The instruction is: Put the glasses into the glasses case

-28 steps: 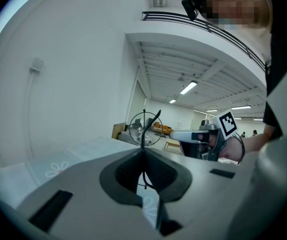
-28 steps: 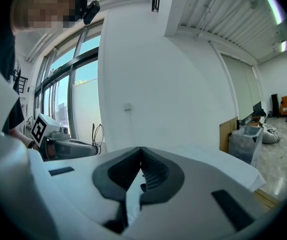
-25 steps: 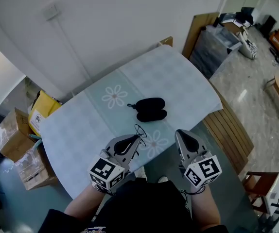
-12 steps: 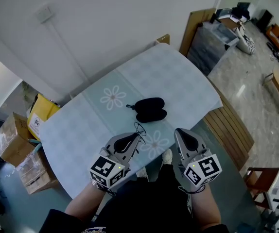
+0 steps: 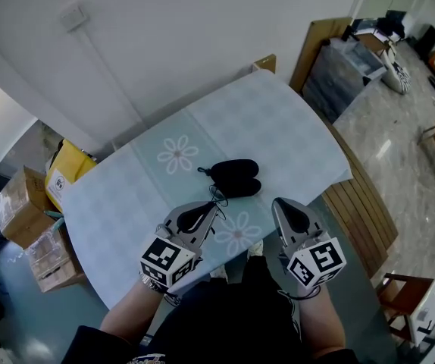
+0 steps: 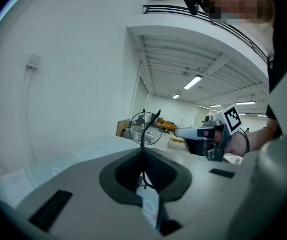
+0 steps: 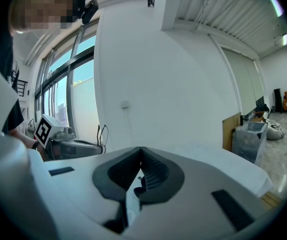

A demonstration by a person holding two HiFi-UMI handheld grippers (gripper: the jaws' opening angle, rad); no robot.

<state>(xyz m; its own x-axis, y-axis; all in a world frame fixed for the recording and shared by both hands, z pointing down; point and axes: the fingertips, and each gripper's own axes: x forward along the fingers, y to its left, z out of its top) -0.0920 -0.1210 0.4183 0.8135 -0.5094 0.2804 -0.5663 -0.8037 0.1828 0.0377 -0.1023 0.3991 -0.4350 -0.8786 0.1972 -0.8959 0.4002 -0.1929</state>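
Your left tongs (image 5: 202, 212) clamp the wire-framed glasses (image 6: 144, 128), lenses poking up, just near of the black glasses case (image 5: 235, 177) lying mid-counter (image 5: 119, 196). Your right tongs (image 5: 284, 209) hover closed, empty, alongside.

Glasses (image 6: 144, 128) mostly hidden
The left gripper's (image 6: 143, 152) pressed-together jaws cover most of the glasses; the case (image 5: 235, 177) at 1 o'clock is too small to read; the forearms (image 5: 129, 318) are cut off at 6 o'clock.

The glasses case (image 5: 235, 177) lies on the table (image 5: 278, 123), just beyond the glasses (image 5: 217, 196) (left gripper (image 5: 208, 208) side).
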